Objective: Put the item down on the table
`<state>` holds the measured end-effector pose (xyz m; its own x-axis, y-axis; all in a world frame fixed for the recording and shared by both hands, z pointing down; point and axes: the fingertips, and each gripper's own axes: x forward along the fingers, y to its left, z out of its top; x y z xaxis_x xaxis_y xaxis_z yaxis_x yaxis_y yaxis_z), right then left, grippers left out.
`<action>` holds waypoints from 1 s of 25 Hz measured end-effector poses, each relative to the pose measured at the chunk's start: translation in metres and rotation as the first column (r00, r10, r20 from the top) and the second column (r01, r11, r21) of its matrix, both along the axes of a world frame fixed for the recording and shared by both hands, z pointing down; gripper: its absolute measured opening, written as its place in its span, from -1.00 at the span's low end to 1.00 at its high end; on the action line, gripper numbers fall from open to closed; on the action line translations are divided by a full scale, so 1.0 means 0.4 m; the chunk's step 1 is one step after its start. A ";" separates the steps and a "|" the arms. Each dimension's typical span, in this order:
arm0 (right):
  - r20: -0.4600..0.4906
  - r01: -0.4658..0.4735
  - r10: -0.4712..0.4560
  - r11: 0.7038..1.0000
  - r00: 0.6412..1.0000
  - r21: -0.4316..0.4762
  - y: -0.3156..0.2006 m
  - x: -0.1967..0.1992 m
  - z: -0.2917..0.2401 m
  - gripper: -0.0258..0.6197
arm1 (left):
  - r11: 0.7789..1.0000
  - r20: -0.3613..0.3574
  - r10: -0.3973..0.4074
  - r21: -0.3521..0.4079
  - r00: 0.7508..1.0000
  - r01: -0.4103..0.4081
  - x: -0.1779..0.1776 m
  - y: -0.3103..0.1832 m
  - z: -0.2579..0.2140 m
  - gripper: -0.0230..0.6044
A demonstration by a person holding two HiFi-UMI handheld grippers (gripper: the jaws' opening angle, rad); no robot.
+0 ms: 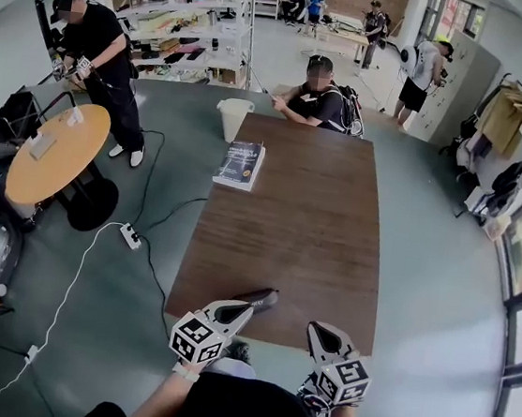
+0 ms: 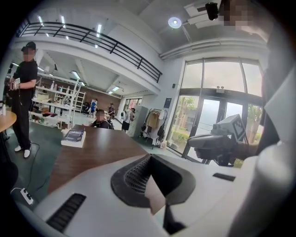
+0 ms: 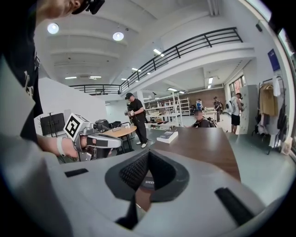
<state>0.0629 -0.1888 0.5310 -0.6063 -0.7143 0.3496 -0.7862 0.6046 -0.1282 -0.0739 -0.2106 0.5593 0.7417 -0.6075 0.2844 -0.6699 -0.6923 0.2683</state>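
A dark-covered book (image 1: 240, 163) lies flat on the far left part of the long brown table (image 1: 306, 227); it also shows in the left gripper view (image 2: 74, 136) and the right gripper view (image 3: 167, 135). My left gripper (image 1: 264, 298) hovers over the table's near edge, shut, with nothing visible between its jaws (image 2: 159, 201). My right gripper (image 1: 324, 334) is beside it at the near edge, its jaws also closed together and empty (image 3: 138, 199). Each gripper sees the other from the side: the right gripper (image 2: 217, 141) and the left gripper (image 3: 104, 140). Both are far from the book.
A white pitcher (image 1: 233, 117) stands at the table's far left corner. A person (image 1: 317, 96) sits at the far end. Another person (image 1: 100, 60) stands by a round orange table (image 1: 55, 154) on the left. A power strip (image 1: 131, 236) and cables lie on the floor.
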 end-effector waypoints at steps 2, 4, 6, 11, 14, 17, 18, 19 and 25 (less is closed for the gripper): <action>0.010 -0.007 0.007 1.000 1.000 -0.005 0.041 0.017 0.006 -0.96 | 1.000 0.006 0.005 -0.004 1.000 -0.005 0.016 0.036 0.000 -0.91; 0.006 -0.016 0.017 1.000 1.000 -0.016 0.085 0.036 0.014 -0.96 | 1.000 0.009 0.006 -0.011 1.000 -0.006 0.031 0.071 -0.001 -0.91; 0.001 -0.030 0.030 0.999 1.000 -0.025 0.128 0.058 0.020 -0.96 | 1.000 0.011 0.011 -0.014 1.000 -0.011 0.047 0.109 -0.004 -0.91; 0.025 -0.049 0.050 0.998 0.998 -0.035 0.233 0.086 0.024 -0.96 | 1.000 0.042 0.027 -0.001 0.999 -0.027 0.065 0.206 -0.018 -0.91; 0.020 -0.055 0.055 0.998 0.998 -0.030 0.286 0.104 0.027 -0.96 | 1.000 0.045 0.026 0.005 0.999 -0.026 0.074 0.262 -0.029 -0.91; 0.054 -0.075 0.077 0.997 0.996 -0.031 0.332 0.124 0.022 -0.96 | 1.000 0.051 0.024 0.006 0.998 -0.024 0.083 0.310 -0.031 -0.91; 0.075 -0.080 0.082 0.996 0.994 -0.037 0.350 0.129 0.022 -0.96 | 1.000 0.053 0.026 0.005 0.998 -0.026 0.087 0.327 -0.031 -0.91; 0.094 -0.084 0.087 0.996 0.992 -0.044 0.371 0.133 0.024 -0.96 | 1.000 0.053 0.029 0.004 0.998 -0.029 0.091 0.346 -0.031 -0.91; 0.118 -0.101 0.106 0.994 0.987 -0.049 0.486 0.137 0.036 -0.96 | 0.998 0.056 0.060 0.015 0.997 -0.061 0.109 0.445 -0.035 -0.91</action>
